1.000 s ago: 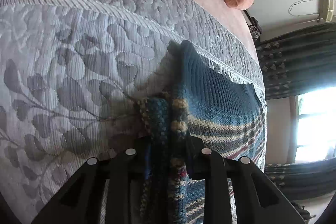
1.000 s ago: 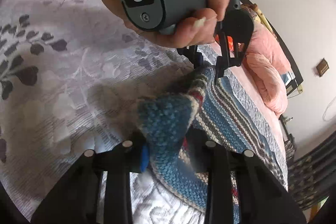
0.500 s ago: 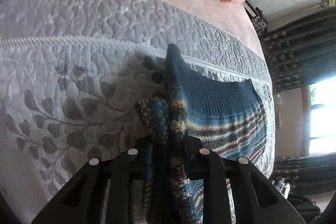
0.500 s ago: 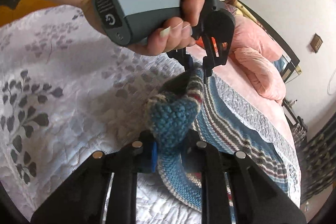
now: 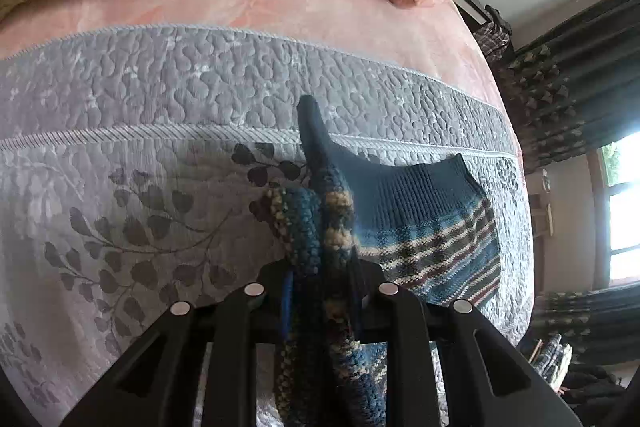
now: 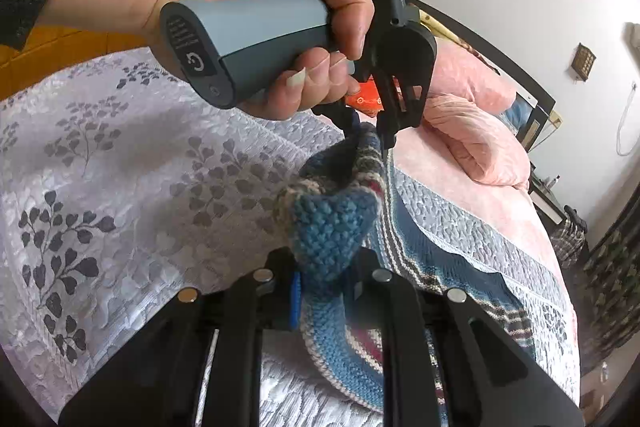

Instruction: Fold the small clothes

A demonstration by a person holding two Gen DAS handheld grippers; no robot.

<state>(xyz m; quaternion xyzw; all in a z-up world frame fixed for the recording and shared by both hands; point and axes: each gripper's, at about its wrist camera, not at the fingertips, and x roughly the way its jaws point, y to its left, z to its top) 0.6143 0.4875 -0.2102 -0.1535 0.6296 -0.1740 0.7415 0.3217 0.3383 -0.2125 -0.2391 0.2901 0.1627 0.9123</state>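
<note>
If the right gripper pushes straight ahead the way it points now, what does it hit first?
Probably the left gripper: it hangs just ahead, clamped on the same knit garment that the right gripper holds. Depth is hard to judge.

Knitted garment (image 5: 424, 223): small, chunky wool, mostly blue, crossed by cream, maroon and dark stripes in a plaid-like pattern. One end was a plain dark blue ribbed band. It lay on the grey quilted bedspread, near the corded seam, with the pink blanket beyond. The far part lay flat; the near edge was gathered into thick bunched folds and raised off the quilt at two points, sagging between them. One dark blue corner stood up in a peak. From the right wrist view the garment (image 6: 332, 227) showed a blunt, rounded blue fold, cream-edged.
</note>
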